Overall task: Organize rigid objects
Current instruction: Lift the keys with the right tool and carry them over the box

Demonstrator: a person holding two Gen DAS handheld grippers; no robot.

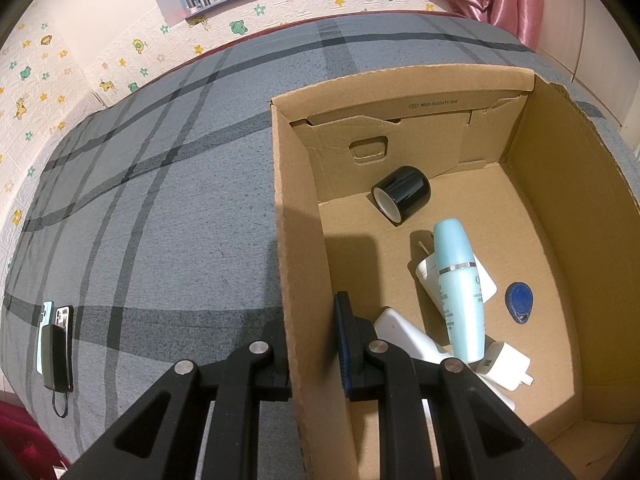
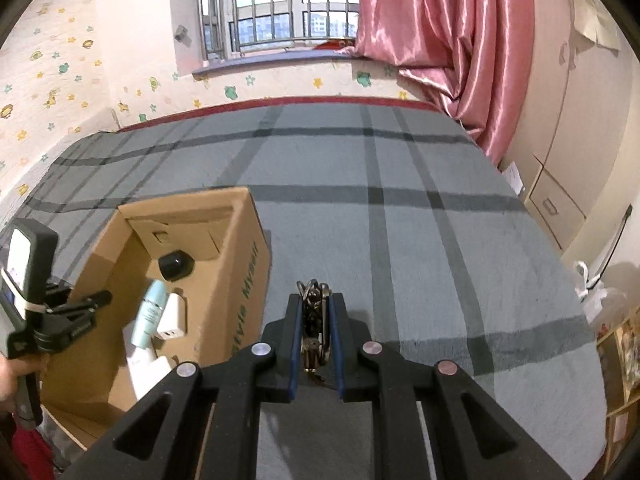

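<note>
Right jaws [image 2: 315, 320] clamp what looks like keys [image 2: 314, 332] | left jaws [image 1: 310, 344] pinch box wall [image 1: 298, 240], left view only

- Grey plaid bedcover [image 2: 420, 240] is lying spread out.
- Pink curtain [image 2: 440, 32] is hanging beside the barred window [image 2: 280, 8].
- Two phones [image 1: 56, 336] are lying together on the cover.

Matt corrugated cardboard box [image 1: 304, 240], glossy black cap [image 1: 404, 192], woven plaid bedcover [image 1: 160, 200]
</note>
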